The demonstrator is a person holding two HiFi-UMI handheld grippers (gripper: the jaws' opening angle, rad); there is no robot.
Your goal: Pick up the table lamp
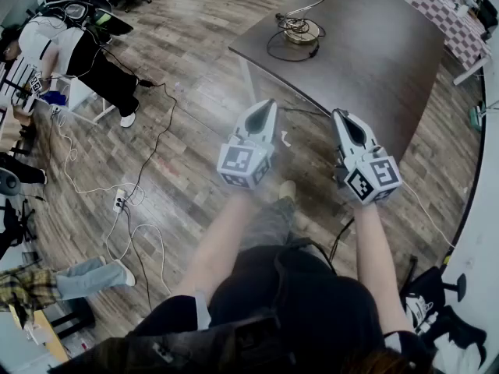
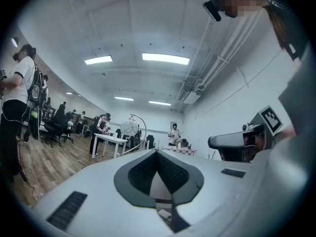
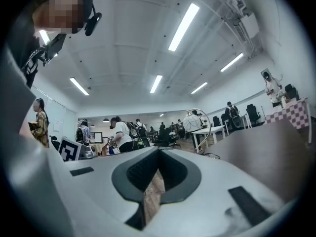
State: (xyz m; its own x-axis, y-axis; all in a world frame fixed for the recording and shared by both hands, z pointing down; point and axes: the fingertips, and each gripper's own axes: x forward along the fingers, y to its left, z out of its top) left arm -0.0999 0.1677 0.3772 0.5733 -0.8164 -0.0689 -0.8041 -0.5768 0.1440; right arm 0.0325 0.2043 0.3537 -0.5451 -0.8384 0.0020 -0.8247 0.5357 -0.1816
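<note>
Approach step: left tool [image 1: 267, 104] & right tool [image 1: 341, 115] both shut, empty. Next prob. needs reaching over dark-brown table [image 1: 382, 61], opening at white-globe brass table lamp [image 1: 300, 29].

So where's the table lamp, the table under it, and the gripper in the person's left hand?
table lamp [image 1: 301, 31], head view, on its round metal base.
table [image 1: 374, 61], head view, on the bare dark top right of the lamp.
left gripper [image 1: 268, 104], head view, at its shut jaw tips.
</note>
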